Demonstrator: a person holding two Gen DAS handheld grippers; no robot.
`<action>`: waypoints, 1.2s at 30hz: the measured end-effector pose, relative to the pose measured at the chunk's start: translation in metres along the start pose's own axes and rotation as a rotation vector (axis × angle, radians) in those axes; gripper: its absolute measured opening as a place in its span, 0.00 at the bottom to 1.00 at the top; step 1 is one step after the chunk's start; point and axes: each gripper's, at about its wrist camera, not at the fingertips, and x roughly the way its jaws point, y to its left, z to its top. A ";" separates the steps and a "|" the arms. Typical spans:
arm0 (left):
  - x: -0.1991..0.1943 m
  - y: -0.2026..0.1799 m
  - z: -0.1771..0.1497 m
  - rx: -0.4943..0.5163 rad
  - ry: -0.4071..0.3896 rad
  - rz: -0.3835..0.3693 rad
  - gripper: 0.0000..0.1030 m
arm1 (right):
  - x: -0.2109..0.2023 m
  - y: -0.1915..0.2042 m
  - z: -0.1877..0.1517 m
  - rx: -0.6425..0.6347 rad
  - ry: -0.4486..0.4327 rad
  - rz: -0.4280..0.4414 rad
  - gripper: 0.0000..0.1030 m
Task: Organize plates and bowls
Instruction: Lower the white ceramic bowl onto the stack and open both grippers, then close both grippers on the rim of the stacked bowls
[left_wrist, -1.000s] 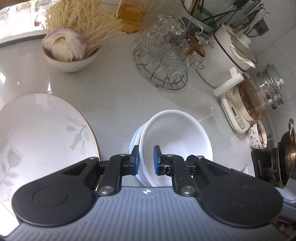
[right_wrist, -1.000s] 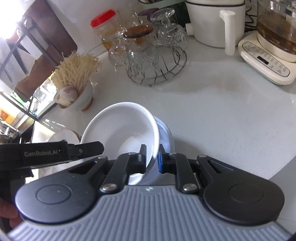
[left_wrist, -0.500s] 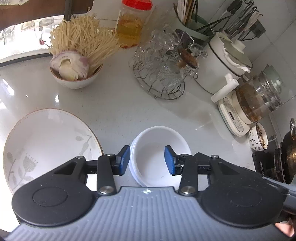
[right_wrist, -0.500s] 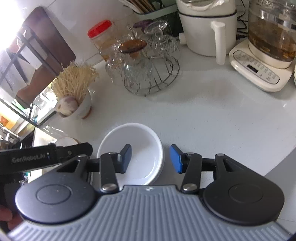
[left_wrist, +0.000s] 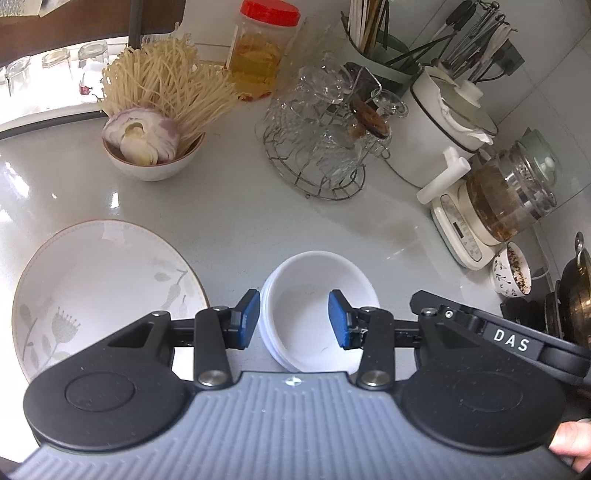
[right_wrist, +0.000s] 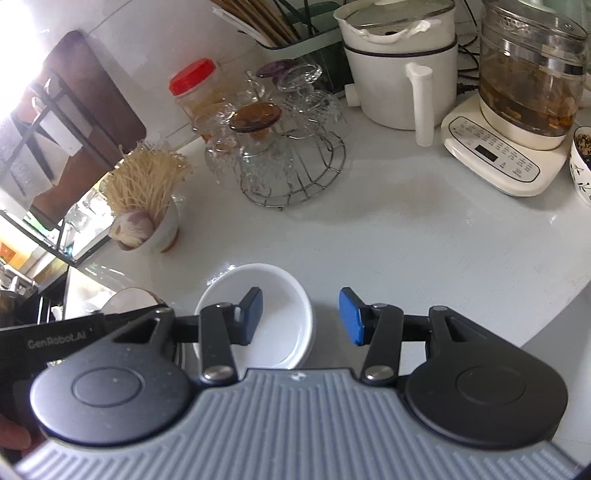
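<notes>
Two plain white bowls sit nested as one stack (left_wrist: 314, 295) on the grey counter; the stack also shows in the right wrist view (right_wrist: 273, 317). My left gripper (left_wrist: 293, 325) is open and empty, above the stack's near side. My right gripper (right_wrist: 304, 319) is open and empty, above the stack's right rim. A large white plate with a grey flower pattern (left_wrist: 92, 291) lies flat to the left of the bowls; only its edge (right_wrist: 129, 297) shows in the right wrist view.
A bowl of noodles and garlic (left_wrist: 155, 147) stands at the back left. A wire rack of glassware (left_wrist: 325, 147), a red-lidded jar (left_wrist: 258, 55), a white pot (left_wrist: 443, 136), a glass kettle (left_wrist: 506, 206) and a small patterned cup (left_wrist: 511, 275) line the back and right.
Both grippers let go of the upper white bowl, which dropped level into the lower one. Both opened wide and drew back and up from the stack.
</notes>
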 end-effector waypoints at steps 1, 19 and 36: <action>0.002 0.000 0.000 0.002 0.003 0.009 0.45 | 0.002 -0.002 0.000 0.007 0.005 0.003 0.60; 0.035 0.031 -0.007 -0.091 0.040 0.024 0.45 | 0.065 -0.020 -0.007 0.115 0.178 0.131 0.66; 0.057 0.027 -0.004 -0.030 0.119 0.034 0.45 | 0.093 -0.042 -0.025 0.239 0.309 0.182 0.26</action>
